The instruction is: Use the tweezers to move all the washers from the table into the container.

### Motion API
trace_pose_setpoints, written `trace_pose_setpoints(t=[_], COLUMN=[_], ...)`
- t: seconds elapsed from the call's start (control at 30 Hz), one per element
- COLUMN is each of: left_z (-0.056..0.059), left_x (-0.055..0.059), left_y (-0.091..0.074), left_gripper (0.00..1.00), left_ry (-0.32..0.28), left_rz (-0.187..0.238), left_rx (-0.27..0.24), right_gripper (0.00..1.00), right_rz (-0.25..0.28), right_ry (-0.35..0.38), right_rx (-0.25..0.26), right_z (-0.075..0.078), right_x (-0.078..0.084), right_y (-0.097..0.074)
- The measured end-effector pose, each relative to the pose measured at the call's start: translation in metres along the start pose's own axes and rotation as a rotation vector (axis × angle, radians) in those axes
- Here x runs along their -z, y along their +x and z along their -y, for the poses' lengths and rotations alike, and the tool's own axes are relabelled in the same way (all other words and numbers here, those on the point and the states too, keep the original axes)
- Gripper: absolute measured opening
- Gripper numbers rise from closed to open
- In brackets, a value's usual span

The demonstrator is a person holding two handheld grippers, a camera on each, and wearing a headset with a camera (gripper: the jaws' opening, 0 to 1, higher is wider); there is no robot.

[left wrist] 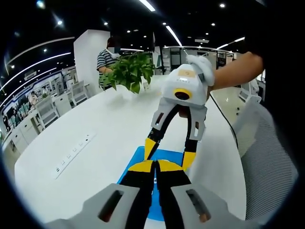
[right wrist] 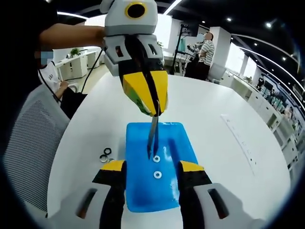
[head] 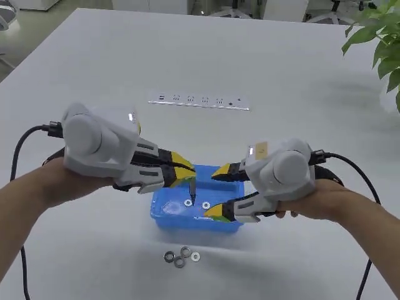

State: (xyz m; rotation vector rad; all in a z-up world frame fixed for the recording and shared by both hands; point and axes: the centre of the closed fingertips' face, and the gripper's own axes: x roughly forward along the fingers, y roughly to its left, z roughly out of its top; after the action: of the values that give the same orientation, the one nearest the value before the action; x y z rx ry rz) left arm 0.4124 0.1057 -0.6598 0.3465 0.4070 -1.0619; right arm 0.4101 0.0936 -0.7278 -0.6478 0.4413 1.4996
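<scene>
blue tray (head: 164, 209) held two washers (head: 205, 205); left claw (head: 186, 172) clamped the tweezers (head: 192, 189), right claw (head: 219, 191) gaped open. loose washers (head: 185, 252) at 6 o'clock might skid if nudged.

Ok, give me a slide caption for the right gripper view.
Left tool holds tweezers tip-down over the blue container, two washers inside, more washers left on the table.

two washers (head: 188, 203) in container (head: 187, 224) | loose washers (head: 185, 252) before it | power strip (head: 199, 101) behind
</scene>
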Motion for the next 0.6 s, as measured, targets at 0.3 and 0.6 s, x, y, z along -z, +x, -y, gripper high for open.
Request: trace_pose_setpoints(t=[0.3,0.6], left_z=[0.005,0.014], left_x=[-0.008,-0.012], left_y=[-0.006,-0.010], left_gripper=[0.05,0.05], left_ry=[0.014,0.024], left_rz=[0.004,0.000], left_rx=[-0.005,-0.002], right_gripper=[0.55,0.61], right_rz=[0.000,-0.001], right_ry=[0.050,0.097], right_rx=[0.053,0.105], right_z=[-0.007,-0.016], right_x=[0.004,0.012], right_y=[-0.020,-0.038])
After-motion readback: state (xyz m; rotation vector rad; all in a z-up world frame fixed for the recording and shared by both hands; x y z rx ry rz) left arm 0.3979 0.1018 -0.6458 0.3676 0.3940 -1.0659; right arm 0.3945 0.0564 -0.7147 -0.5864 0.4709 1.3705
